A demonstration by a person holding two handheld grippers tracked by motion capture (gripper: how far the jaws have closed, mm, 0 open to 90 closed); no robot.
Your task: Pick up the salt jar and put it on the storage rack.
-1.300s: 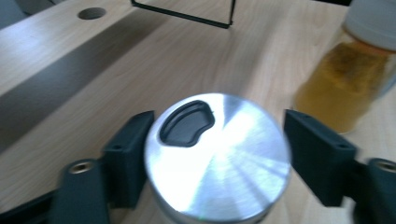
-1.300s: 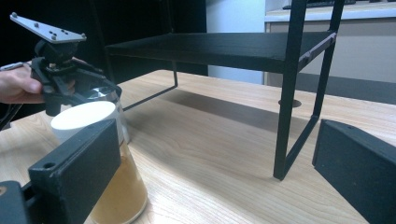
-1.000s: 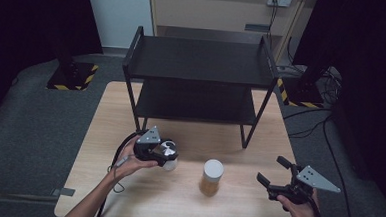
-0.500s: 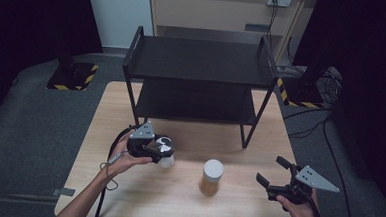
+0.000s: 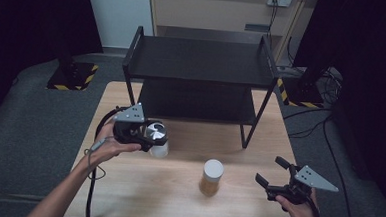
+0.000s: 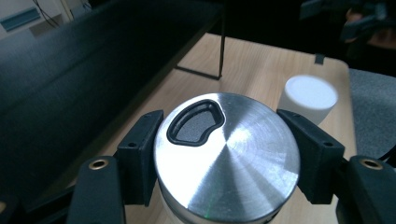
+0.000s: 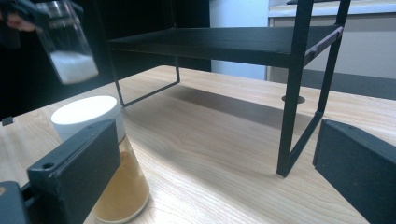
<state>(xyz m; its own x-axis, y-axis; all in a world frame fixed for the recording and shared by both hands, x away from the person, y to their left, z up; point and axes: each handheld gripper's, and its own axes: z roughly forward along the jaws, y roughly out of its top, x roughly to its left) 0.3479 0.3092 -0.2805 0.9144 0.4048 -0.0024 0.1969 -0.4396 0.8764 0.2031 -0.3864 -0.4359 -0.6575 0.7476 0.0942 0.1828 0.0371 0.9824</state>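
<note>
Two jars are in play on the tabletop (image 5: 126, 195), in front of a black two-tier rack (image 5: 198, 68) that stands toward its far edge. The left claw (image 5: 147, 136) pinches a glass shaker with a metal lid (image 6: 226, 154), both jaws pressed against the lid's rim, and holds it lifted above the tabletop near the left edge; white powder sits in its bottom. The right claw (image 5: 274, 185) is spread, holding nothing, low by the near right corner. A white-capped jar of amber powder (image 5: 211, 178) stands between them, nearer the near edge.

Probably the shaker is headed for the rack. To do that well, keep the grip square on the lid, carry it level, clear the rack's front post, and lower it fully onto a shelf before loosening.
</note>
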